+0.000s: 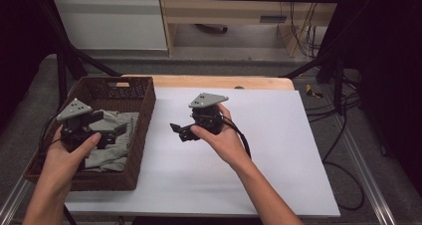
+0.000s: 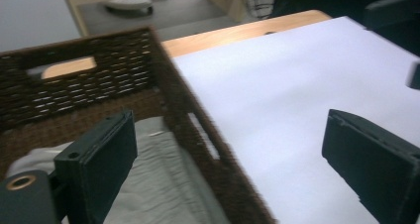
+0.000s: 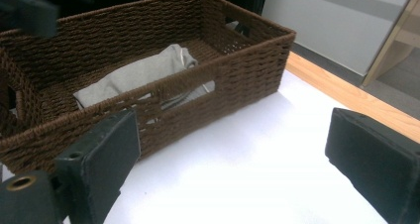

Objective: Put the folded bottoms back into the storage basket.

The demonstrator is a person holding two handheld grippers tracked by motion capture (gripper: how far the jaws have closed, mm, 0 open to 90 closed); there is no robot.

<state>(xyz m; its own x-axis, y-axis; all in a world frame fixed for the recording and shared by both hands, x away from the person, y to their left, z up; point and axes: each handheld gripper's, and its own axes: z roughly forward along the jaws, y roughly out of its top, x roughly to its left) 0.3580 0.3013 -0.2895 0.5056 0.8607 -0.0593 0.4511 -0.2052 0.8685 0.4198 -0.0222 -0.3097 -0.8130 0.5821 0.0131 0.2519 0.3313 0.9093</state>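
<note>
A brown wicker basket (image 1: 149,103) stands at the left of the table, with a crumpled grey cloth (image 1: 117,145) lying inside. My left gripper (image 1: 112,125) hovers over the basket's near half, jaws open and nothing between them. In the left gripper view the left gripper (image 2: 230,135) straddles the basket's right wall (image 2: 198,130), above the cloth (image 2: 158,184). My right gripper (image 1: 180,131) is held over the white sheet (image 1: 259,135) just right of the basket, pointing at it, open and empty. The right gripper view looks past the right gripper (image 3: 235,130) at the basket (image 3: 237,80) and the cloth (image 3: 133,75).
The white sheet covers most of the wooden table, whose far edge (image 1: 219,81) shows at the back. Black frame bars (image 1: 62,75) rise behind the basket and at the right. Cables (image 1: 343,115) lie on the floor to the right. A white cabinet (image 1: 109,21) stands beyond.
</note>
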